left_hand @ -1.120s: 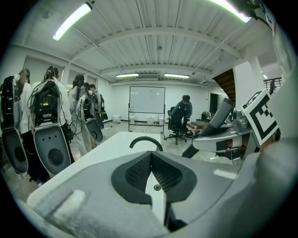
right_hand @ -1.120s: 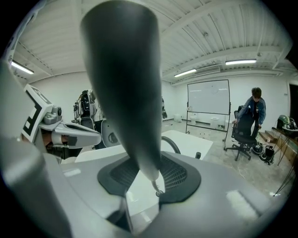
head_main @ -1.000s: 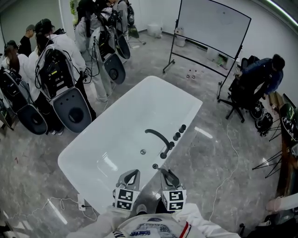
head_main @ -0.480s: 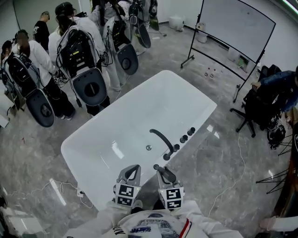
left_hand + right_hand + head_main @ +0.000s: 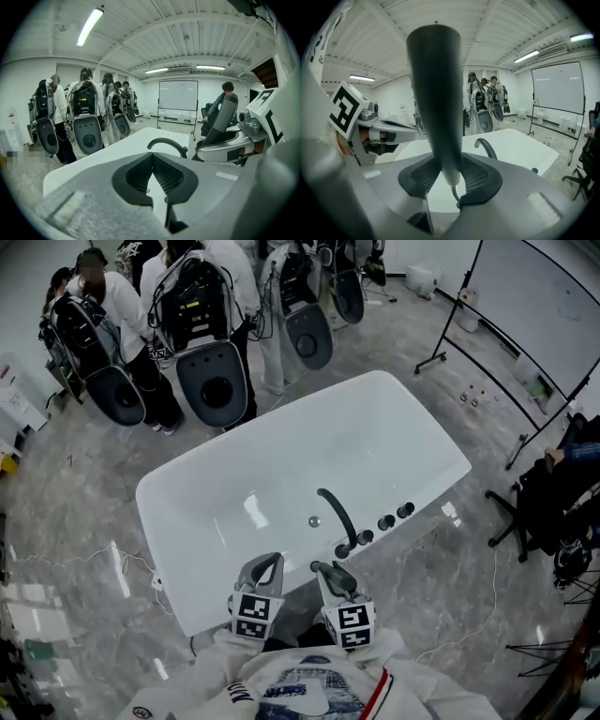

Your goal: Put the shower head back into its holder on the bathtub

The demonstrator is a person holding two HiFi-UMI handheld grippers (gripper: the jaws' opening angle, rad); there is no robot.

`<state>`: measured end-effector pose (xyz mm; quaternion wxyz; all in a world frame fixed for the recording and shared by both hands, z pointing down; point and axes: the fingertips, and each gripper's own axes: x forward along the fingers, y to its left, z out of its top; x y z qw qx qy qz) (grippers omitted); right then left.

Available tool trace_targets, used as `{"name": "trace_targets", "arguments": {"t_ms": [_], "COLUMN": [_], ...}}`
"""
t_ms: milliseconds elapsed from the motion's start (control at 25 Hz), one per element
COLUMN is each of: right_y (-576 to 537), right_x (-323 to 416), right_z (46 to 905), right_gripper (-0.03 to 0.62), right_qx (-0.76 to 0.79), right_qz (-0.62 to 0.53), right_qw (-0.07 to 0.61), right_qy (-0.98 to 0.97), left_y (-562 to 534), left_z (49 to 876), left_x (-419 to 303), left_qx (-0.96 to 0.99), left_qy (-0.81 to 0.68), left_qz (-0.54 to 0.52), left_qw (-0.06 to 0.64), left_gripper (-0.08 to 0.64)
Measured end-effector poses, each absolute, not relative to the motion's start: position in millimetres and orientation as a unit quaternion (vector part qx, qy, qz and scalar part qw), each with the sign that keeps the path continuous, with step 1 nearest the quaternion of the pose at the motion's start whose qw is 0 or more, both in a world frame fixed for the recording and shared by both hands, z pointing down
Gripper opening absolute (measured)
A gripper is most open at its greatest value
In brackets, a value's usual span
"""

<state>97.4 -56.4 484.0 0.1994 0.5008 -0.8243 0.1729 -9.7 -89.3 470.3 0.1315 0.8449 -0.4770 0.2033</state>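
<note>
A white bathtub (image 5: 234, 474) fills the middle of the head view, with a black arched faucet (image 5: 336, 512) and three black knobs (image 5: 386, 521) on its near rim. My right gripper (image 5: 333, 576) hangs just short of that rim and is shut on the dark shower head (image 5: 436, 93), which stands upright between its pads; a thin hose (image 5: 454, 193) curls out below it. My left gripper (image 5: 261, 573) is beside it on the left, shut and empty, its pads (image 5: 165, 177) meeting at the tips. I cannot make out the holder.
Several people with backpack rigs (image 5: 202, 324) stand along the tub's far side. A wheeled whiteboard (image 5: 534, 315) and an office chair (image 5: 548, 507) are at the right. Cables (image 5: 478, 615) and a power strip (image 5: 157, 582) lie on the grey floor.
The head view has swung, so the tub now sits further right and the people top left. Both grippers stay side by side at the near rim; the shower head is still gripped.
</note>
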Motion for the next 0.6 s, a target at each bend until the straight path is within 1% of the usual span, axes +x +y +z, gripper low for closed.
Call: {"name": "trace_targets", "arguments": {"t_ms": [320,600], "right_y": [-63,-71], "right_x": [103,112], "right_z": [491,508], "right_gripper": [0.138,0.138], "right_qx": [0.448,0.445], "right_qz": [0.175,0.183], "right_qw": [0.211,0.227], "right_qy": [-0.851,-0.846], "left_y": [-81,-69], "left_z": [479,486], "left_x": [-12,-16], "left_qx": [0.811,0.796], "left_qy": [-0.528,-0.544], "left_qz": [0.206,0.211], "left_qw": [0.146,0.159], "left_gripper": [0.0,0.001]}}
